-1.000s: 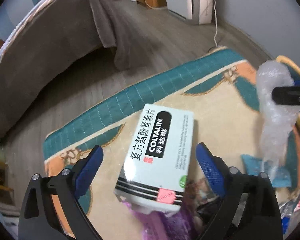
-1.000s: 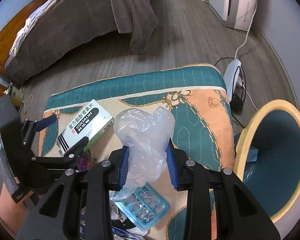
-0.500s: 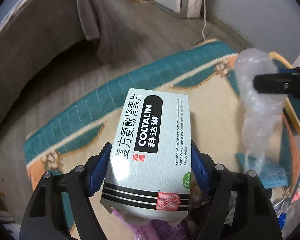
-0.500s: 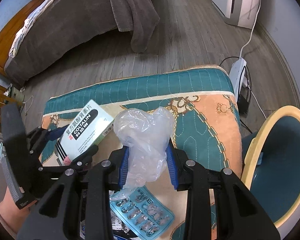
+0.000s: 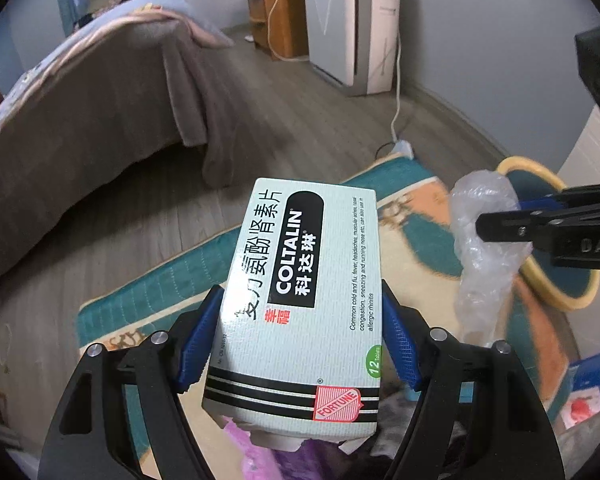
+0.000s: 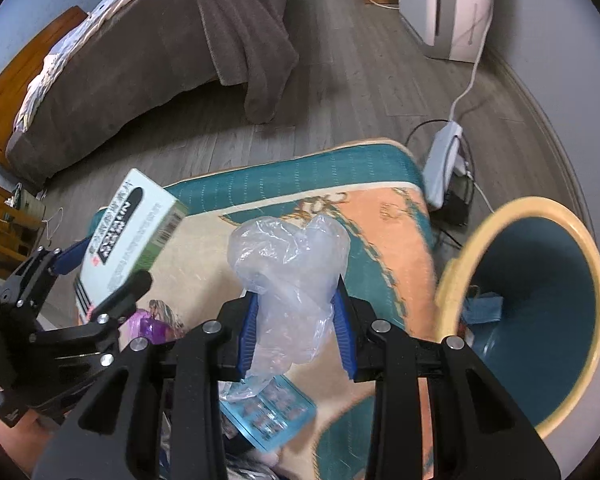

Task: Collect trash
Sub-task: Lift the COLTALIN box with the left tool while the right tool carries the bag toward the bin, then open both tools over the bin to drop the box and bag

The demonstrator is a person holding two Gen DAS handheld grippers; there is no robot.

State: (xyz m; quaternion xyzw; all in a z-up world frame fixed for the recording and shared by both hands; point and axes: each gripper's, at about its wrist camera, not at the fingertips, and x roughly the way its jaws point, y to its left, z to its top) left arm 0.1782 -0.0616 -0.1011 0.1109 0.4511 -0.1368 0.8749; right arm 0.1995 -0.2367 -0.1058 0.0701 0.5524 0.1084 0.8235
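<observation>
Lifted off the rug (image 5: pixel 416 236), the white COLTALIN box (image 5: pixel 300 304) sits clamped in the left claw (image 5: pixel 300 344).

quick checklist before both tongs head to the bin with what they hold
1. Left tongs clamped on the medicine box: ok, pads press both long sides.
2. Box clear of the mat: ok, lifted.
3. Right tongs clamped on the plastic bag: ok.
4. Bag's hanging tail free of the blister pack: cannot tell.
5. Bin mouth open and unobstructed: ok, some trash already inside.
6. Box's torn bottom flap holding: cannot tell.
</observation>
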